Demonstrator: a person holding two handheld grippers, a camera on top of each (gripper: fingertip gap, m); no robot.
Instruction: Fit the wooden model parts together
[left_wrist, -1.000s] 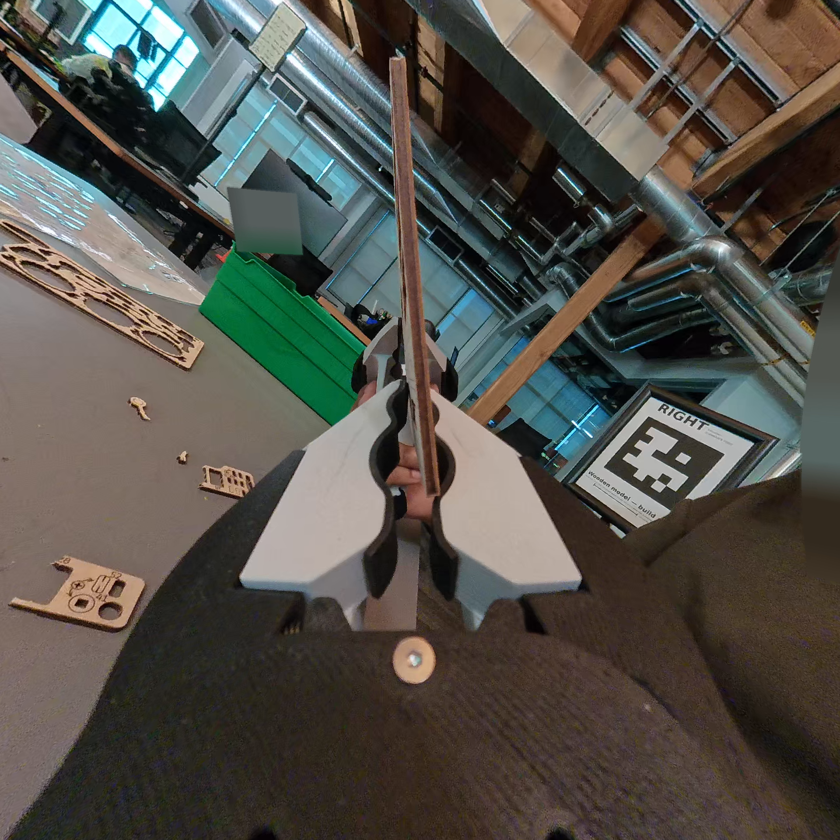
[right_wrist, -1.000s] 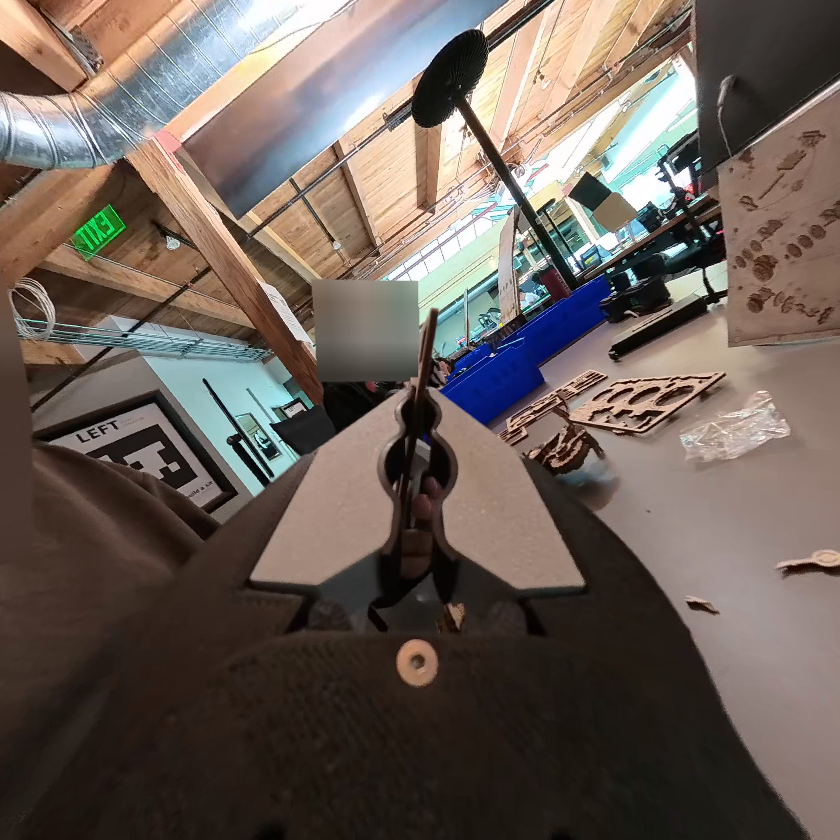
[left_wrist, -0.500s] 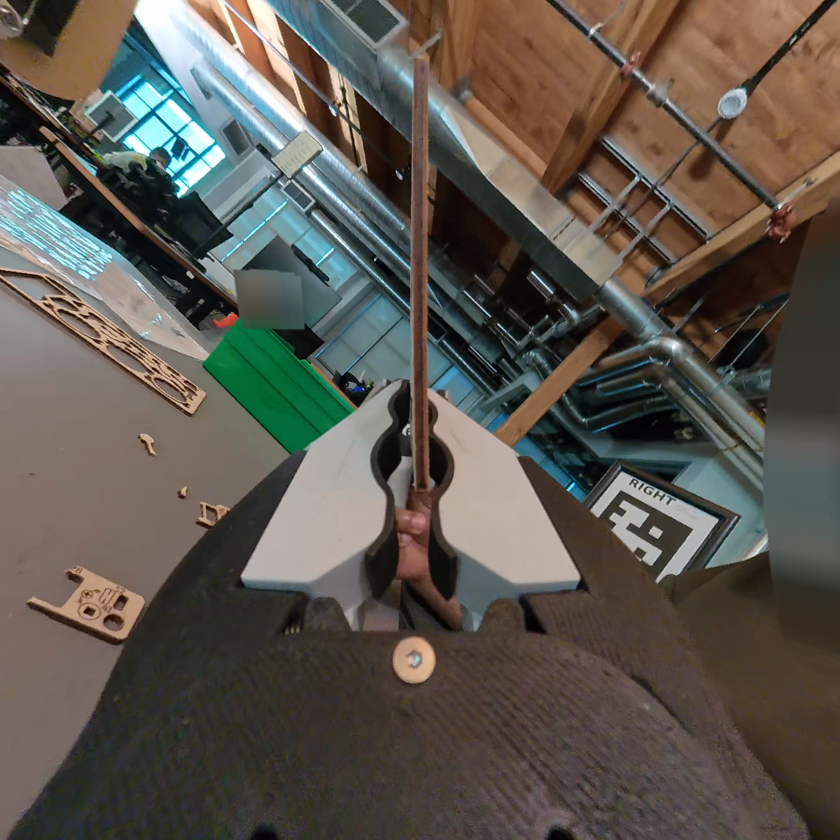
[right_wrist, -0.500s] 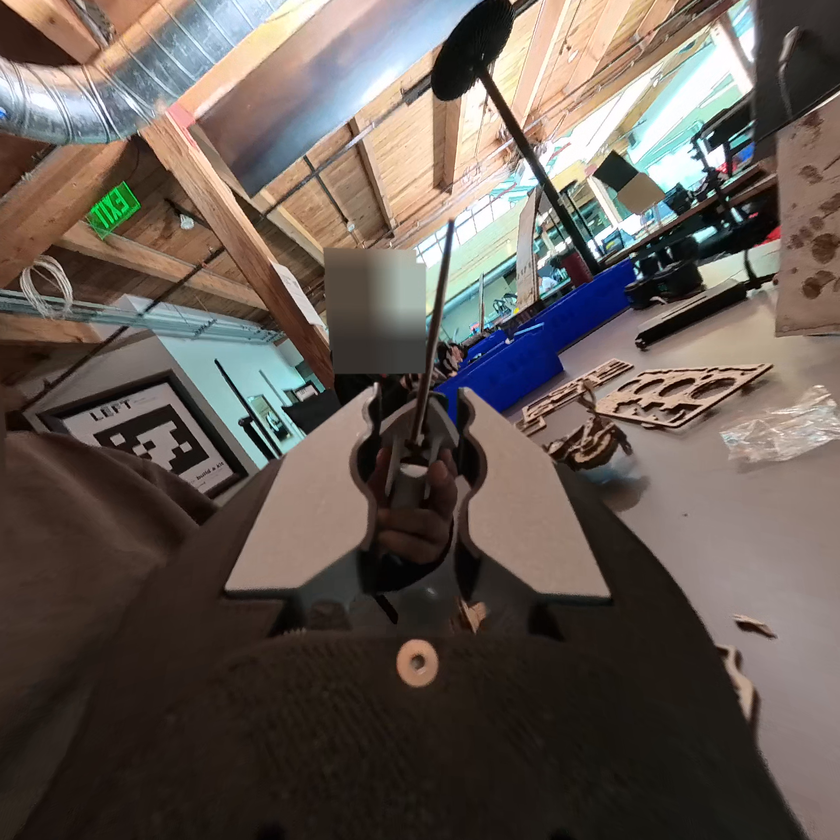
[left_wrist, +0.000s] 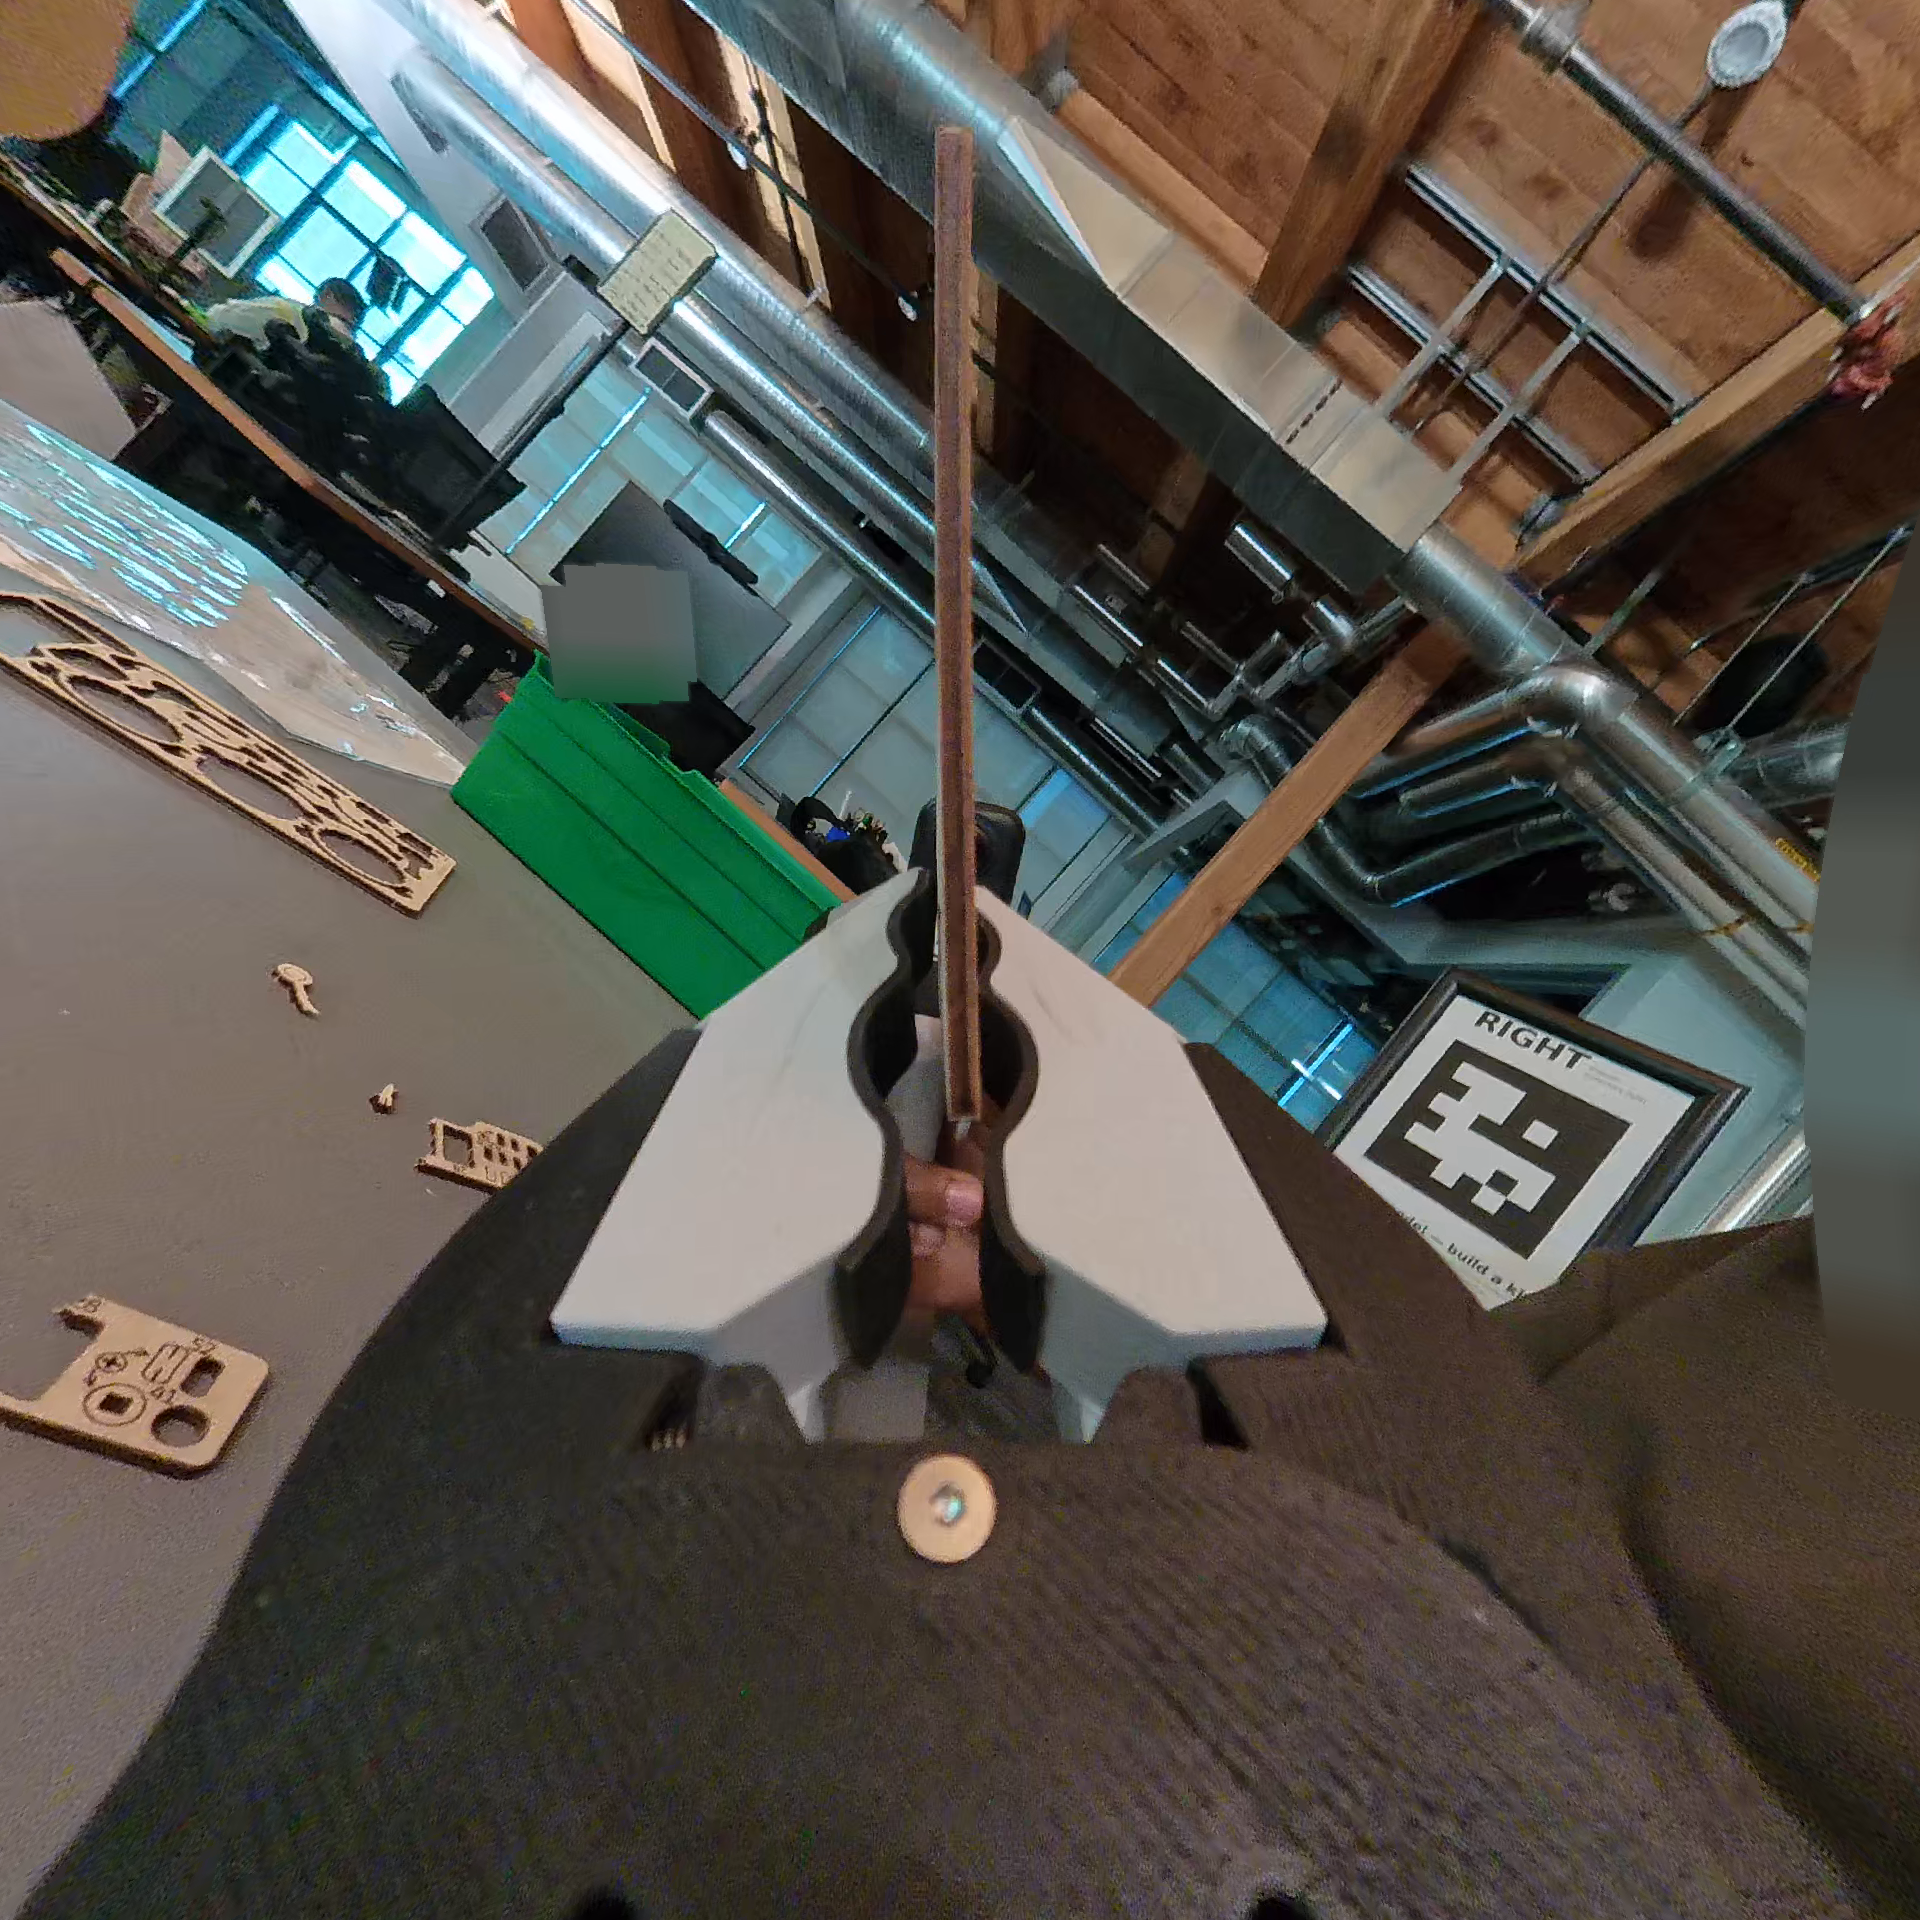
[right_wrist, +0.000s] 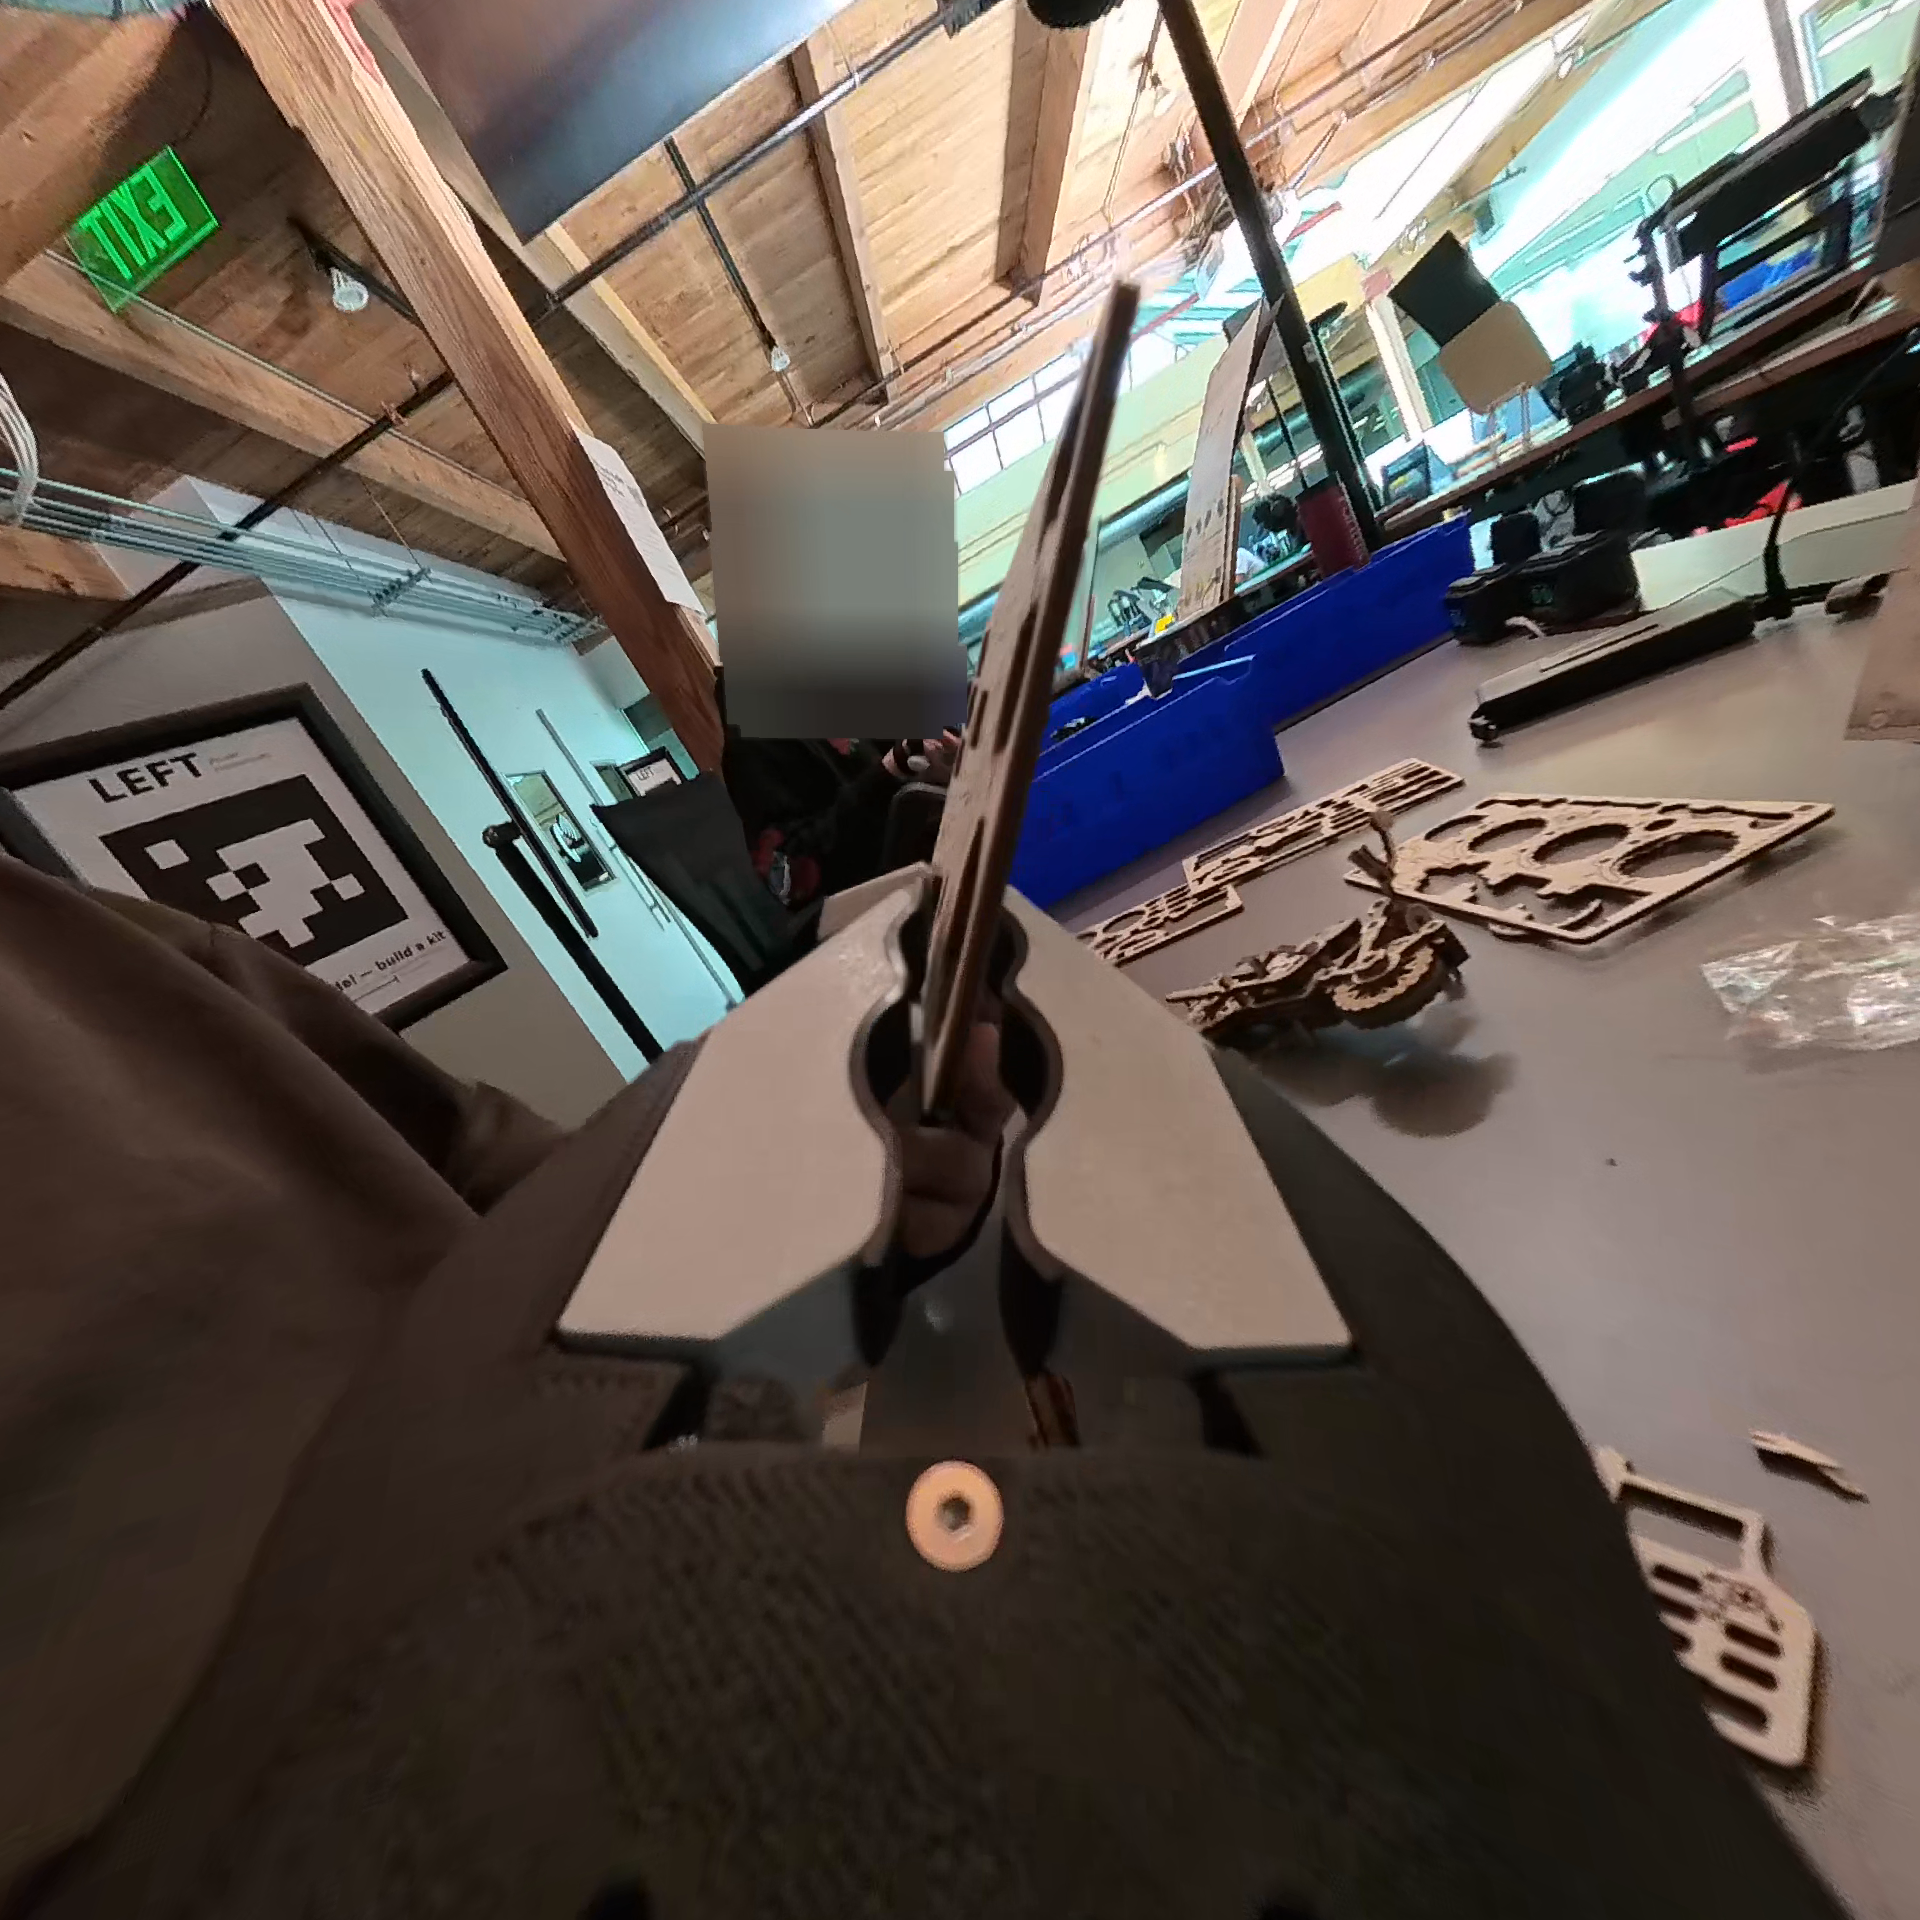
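Note:
In the left wrist view my left gripper (left_wrist: 951, 904) is shut on a thin wooden sheet (left_wrist: 954, 520) seen edge-on, standing straight up past the fingertips. In the right wrist view my right gripper (right_wrist: 961, 904) is shut on a thin wooden sheet (right_wrist: 1049, 582) with cut-out slots, leaning to the right. I cannot tell whether it is the same sheet. A person's fingers show behind the jaws in both views. A partly built wooden model motorcycle (right_wrist: 1340, 966) stands on the grey table (right_wrist: 1558, 1195) to the right.
Punched-out wooden fret sheets (right_wrist: 1590, 862) (left_wrist: 239, 769) lie on the table. Small loose parts (left_wrist: 135, 1387) (left_wrist: 478, 1148) (right_wrist: 1714, 1631) lie near the grippers. Blue bins (right_wrist: 1164, 769), a green bin (left_wrist: 623, 831), crumpled plastic wrap (right_wrist: 1818, 977) and framed marker cards (left_wrist: 1507, 1143) (right_wrist: 239, 842) stand around. Less than 4 cm separates the two grippers' tips.
My right gripper opened around the sheet half a second ago and has shut on it again, with the sheet now leaning right. My left gripper kept its hold while tilting upward.

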